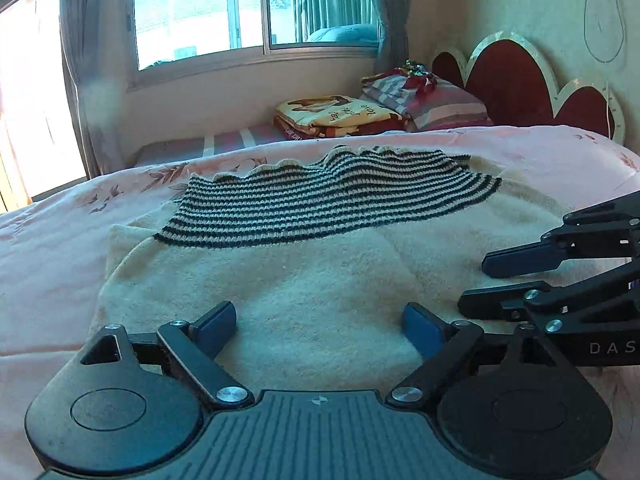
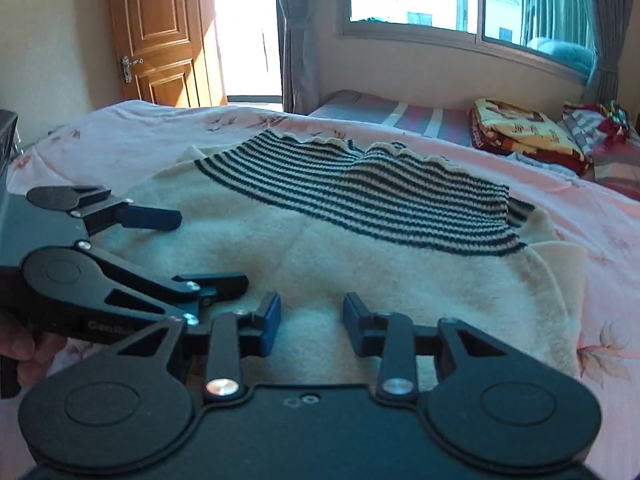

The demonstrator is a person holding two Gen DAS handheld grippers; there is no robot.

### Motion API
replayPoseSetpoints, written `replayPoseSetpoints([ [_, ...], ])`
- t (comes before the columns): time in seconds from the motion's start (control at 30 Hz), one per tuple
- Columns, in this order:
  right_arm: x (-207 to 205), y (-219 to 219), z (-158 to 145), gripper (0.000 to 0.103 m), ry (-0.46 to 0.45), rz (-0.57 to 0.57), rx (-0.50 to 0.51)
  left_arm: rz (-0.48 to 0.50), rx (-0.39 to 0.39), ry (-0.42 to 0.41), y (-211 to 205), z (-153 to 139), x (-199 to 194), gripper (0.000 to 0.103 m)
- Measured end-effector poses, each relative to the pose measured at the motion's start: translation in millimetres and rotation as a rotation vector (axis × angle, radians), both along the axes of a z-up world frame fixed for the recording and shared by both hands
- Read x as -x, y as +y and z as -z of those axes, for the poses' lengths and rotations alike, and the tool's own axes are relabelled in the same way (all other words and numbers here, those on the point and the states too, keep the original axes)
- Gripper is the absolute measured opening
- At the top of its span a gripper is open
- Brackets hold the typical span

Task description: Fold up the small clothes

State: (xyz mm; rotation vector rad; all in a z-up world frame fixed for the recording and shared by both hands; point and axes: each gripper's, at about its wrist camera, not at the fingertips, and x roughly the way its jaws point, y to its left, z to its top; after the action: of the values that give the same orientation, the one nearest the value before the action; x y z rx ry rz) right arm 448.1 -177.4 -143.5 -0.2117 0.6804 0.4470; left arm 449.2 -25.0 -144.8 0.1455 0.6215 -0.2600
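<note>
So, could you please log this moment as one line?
left gripper: open, empty | right gripper: open, empty | cream fleece garment with black-striped knit top: flat on pink floral bedsheet

We see the garment (image 1: 320,272) lying mid-frame on the bed (image 1: 48,248), folded blankets (image 1: 340,116) behind it at upper right, the window (image 1: 248,8) above them.
</note>
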Motion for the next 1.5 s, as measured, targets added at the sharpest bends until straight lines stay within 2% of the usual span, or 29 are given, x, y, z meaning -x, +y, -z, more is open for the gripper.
replayPoseSetpoints([
  [0.1,8,-24,-5,0.036,0.002,0.023,0.006,-0.024,-0.039,-0.003,19,-4,8,0.095],
  [0.2,24,-65,-5,0.038,-0.010,0.107,0.000,-0.057,0.044,0.027,57,0,16,0.097],
  [0.3,36,-94,-1,0.040,0.005,0.161,-0.062,-0.049,0.024,0.017,60,1,20,0.097],
  [0.4,34,-81,-4,0.040,-0.006,0.180,-0.017,-0.092,0.008,0.001,50,-8,20,0.097],
  [0.47,36,-68,-17,0.039,-0.034,0.185,-0.016,-0.073,0.020,-0.035,34,-19,26,0.097],
  [0.57,38,-44,-24,0.042,-0.063,0.127,-0.039,-0.022,0.057,-0.051,2,-25,30,0.097],
  [0.67,36,-23,-4,0.041,-0.024,0.101,0.060,-0.002,-0.025,0.012,-26,-9,26,0.097],
  [0.73,41,-36,0,0.041,-0.036,0.108,0.049,0.022,-0.057,-0.010,-20,4,33,0.097],
  [0.83,45,-64,-3,0.040,-0.032,0.200,0.056,-0.035,-0.078,-0.006,5,-1,39,0.097],
  [0.93,46,-80,-10,0.038,0.006,0.224,0.012,-0.105,-0.022,0.043,37,2,36,0.097],
  [1.03,47,-78,-22,0.036,-0.058,0.243,0.003,-0.102,-0.057,0.056,30,-1,34,0.097],
  [1.1,38,-82,-17,0.034,-0.022,0.292,-0.002,-0.113,0.011,0.044,31,-9,37,0.097],
  [1.17,28,-91,-6,0.033,0.041,0.326,-0.014,-0.135,0.030,0.059,32,-9,35,0.097],
  [1.2,28,-94,-5,0.033,0.041,0.325,-0.029,-0.149,0.022,0.094,33,-4,32,0.097],
  [1.23,29,-93,-6,0.033,0.046,0.324,-0.028,-0.148,0.023,0.095,34,-2,31,0.097],
  [1.3,31,-91,-14,0.033,0.027,0.324,-0.024,-0.149,0.017,0.078,32,-9,34,0.097],
  [1.4,36,-90,-24,0.035,-0.033,0.323,-0.037,-0.138,0.062,0.028,35,-19,37,0.097],
  [1.5,28,-88,-20,0.033,-0.013,0.333,-0.018,-0.156,0.018,0.060,33,-16,28,0.097],
])
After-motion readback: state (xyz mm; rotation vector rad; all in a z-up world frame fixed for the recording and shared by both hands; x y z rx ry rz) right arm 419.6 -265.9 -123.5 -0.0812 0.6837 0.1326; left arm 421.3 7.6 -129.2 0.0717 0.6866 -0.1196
